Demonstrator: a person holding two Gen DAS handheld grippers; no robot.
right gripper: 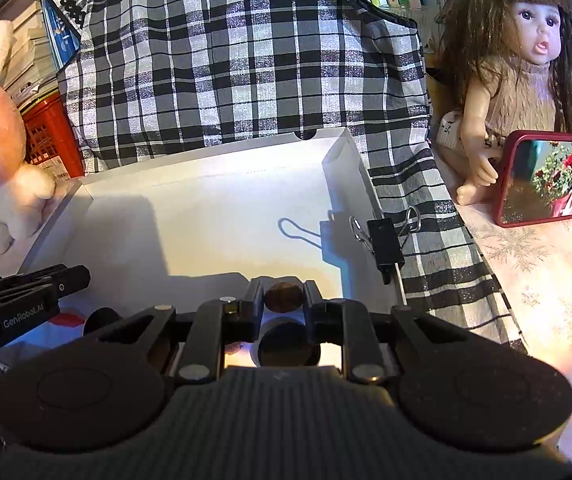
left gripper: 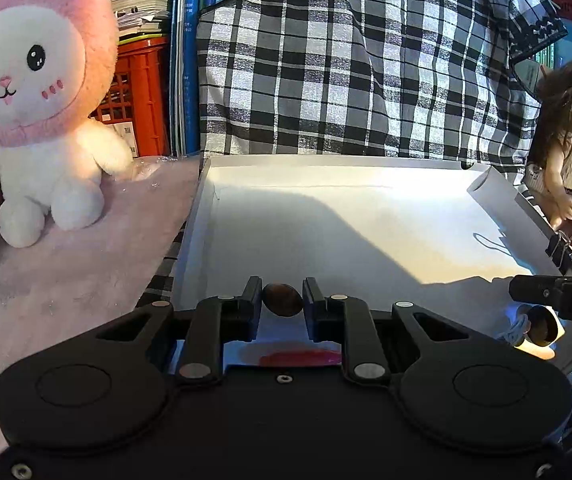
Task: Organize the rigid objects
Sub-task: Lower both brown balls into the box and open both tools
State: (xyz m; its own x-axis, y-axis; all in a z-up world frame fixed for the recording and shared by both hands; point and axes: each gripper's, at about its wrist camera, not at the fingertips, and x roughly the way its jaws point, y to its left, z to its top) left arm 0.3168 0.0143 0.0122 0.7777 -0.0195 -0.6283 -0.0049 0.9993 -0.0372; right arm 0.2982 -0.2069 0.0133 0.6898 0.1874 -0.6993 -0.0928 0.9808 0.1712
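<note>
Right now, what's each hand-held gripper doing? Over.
Left hand-held gripper shut on brown coin. Right hand-held gripper shut on second coin. White tray ahead, binder clip on its right rim.

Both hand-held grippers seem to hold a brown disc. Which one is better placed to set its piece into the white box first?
Left, probably. The left hand-held gripper holds its brown disc over the shallow white cardboard box's floor; the right hand-held gripper holds its disc nearer the edge.

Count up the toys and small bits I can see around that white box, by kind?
Brown nuts held in grippers: 2
Plush rabbit: 1
Doll: 1
Black binder clip: 1
Red phone: 1
Total: 6
</note>
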